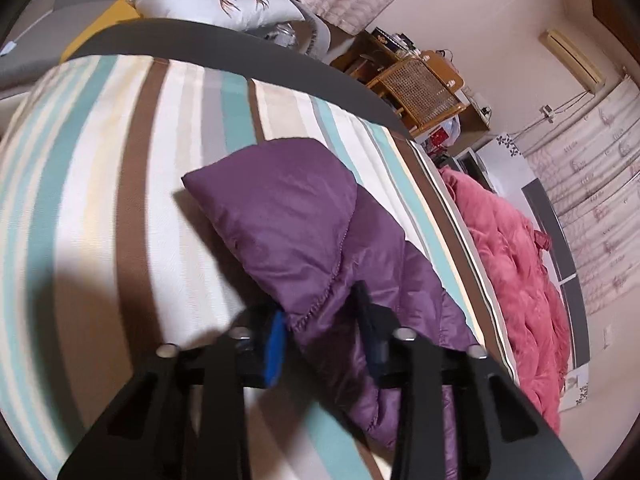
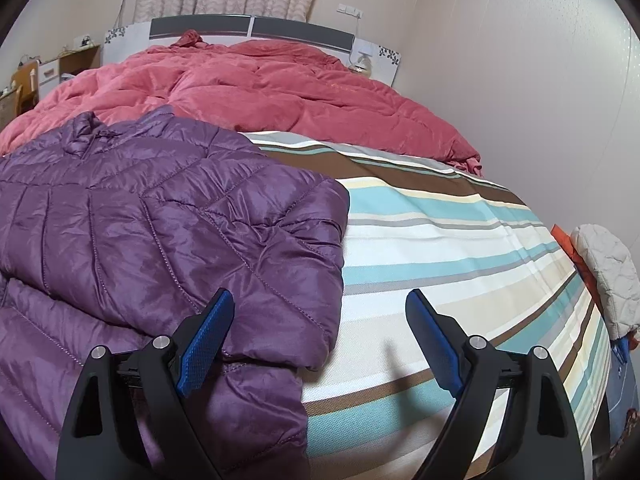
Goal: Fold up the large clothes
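A purple quilted puffer jacket (image 2: 152,224) lies on the striped bed sheet (image 2: 460,240), its right side folded in over the body. My right gripper (image 2: 316,320) is open and empty, hovering over the jacket's right edge near the hem. In the left wrist view my left gripper (image 1: 320,312) is shut on a fold of the purple jacket (image 1: 288,216), which stands up from the striped sheet (image 1: 100,200) between the blue-padded fingers (image 1: 276,344).
A crumpled pink-red quilt (image 2: 280,92) covers the head of the bed before the headboard (image 2: 248,28). A white quilted item (image 2: 608,276) hangs at the bed's right edge. A deer-print pillow (image 1: 216,0) and a rattan chair (image 1: 420,88) lie beyond the bed.
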A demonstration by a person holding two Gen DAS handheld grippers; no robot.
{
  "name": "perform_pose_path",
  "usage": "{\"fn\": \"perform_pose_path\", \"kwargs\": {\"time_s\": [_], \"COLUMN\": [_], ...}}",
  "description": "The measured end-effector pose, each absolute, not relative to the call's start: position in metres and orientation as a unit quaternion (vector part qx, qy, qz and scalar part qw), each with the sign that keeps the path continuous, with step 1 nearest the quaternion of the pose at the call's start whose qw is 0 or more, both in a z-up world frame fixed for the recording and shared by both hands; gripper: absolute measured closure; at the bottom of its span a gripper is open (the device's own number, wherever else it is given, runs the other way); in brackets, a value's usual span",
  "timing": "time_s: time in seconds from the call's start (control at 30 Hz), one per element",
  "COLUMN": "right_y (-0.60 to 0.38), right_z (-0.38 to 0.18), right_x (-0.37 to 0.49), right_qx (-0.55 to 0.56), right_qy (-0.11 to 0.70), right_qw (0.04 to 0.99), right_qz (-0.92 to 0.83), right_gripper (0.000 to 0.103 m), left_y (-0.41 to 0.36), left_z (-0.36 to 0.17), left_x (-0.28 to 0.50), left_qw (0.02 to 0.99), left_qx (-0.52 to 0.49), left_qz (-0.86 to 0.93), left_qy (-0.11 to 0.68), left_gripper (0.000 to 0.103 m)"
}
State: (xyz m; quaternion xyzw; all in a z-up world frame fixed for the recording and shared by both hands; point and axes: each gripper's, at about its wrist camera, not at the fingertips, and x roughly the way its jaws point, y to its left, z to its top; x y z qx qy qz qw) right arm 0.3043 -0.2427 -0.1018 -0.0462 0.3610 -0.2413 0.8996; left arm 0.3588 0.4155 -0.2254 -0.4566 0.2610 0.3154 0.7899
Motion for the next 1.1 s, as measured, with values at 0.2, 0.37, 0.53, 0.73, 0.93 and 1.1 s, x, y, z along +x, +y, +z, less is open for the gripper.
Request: {"fn": "perform_pose_path", "kwargs": {"time_s": [0.2,0.37,0.53,0.73,0.93,1.1], "right_y": [-0.240,-0.240,-0.240,-0.243,-0.248,-0.250], "right_z": [-0.103,-0.104,-0.105,-0.105,-0.104,-0.103], "right_x": [0.306,0.308,0.308,0.306,0.304,0.303], "right_qx": [-0.055,-0.054,-0.053,-0.045,-0.032,-0.026], "right_qy": [0.361,0.364,0.364,0.362,0.362,0.359], "right_qw": [0.898,0.897,0.897,0.898,0.900,0.901], "right_qz": [-0.246,-0.245,-0.245,-0.244,-0.242,-0.243], "right_gripper": [0.016,0.016,0.016,0.016,0.016,0.016], "left_y": [0.397,0.373,0.334,0.264,0.188,0.127], "left_z": [-0.207,-0.177,-0.134,-0.087,-0.069,-0.068], "left_x": [0.358,0.344,0.346,0.356,0.363,0.364], "left_qw": [0.803,0.824,0.866,0.924,0.956,0.969], "left_qx": [-0.420,-0.384,-0.314,-0.232,-0.163,-0.104], "left_qz": [0.340,0.354,0.341,0.262,0.185,0.133], "left_qy": [0.252,0.220,0.185,0.154,0.160,0.181], "left_gripper": [0.097,0.097,0.098,0.098,0.098,0.098]}}
